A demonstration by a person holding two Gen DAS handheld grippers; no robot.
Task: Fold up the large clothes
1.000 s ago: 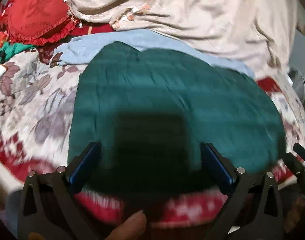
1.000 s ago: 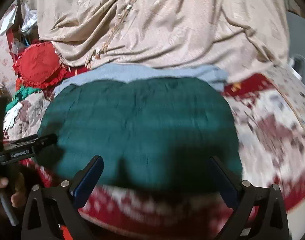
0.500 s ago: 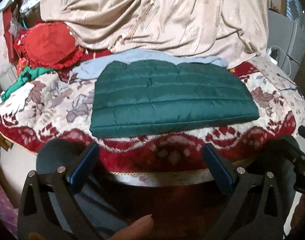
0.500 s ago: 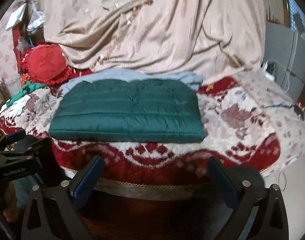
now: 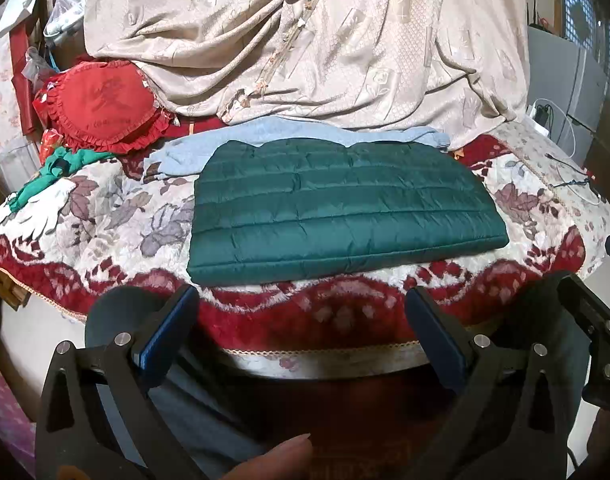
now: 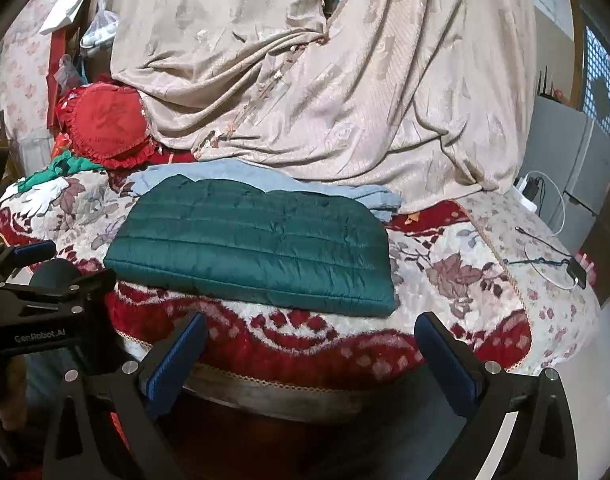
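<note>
A dark green quilted jacket (image 5: 341, 208) lies folded into a flat rectangle on the red and white floral blanket (image 5: 105, 216); it also shows in the right wrist view (image 6: 257, 240). A light blue garment (image 5: 233, 140) lies flat under its far edge. My left gripper (image 5: 301, 320) is open and empty, held back below the near edge of the surface. My right gripper (image 6: 313, 344) is open and empty too, likewise off the near edge. The left gripper's body (image 6: 37, 300) shows at the left of the right wrist view.
A beige draped cloth (image 5: 305, 40) rises behind the jacket. A red frilled cushion (image 5: 105, 104) and a green and white cloth (image 5: 45, 184) lie at the far left. Cables and a phone (image 6: 577, 272) lie at the right edge. Grey appliances (image 6: 569, 152) stand at right.
Both grippers pulled back from just above the jacket to below the near edge of the surface. The jacket stays folded and flat.
</note>
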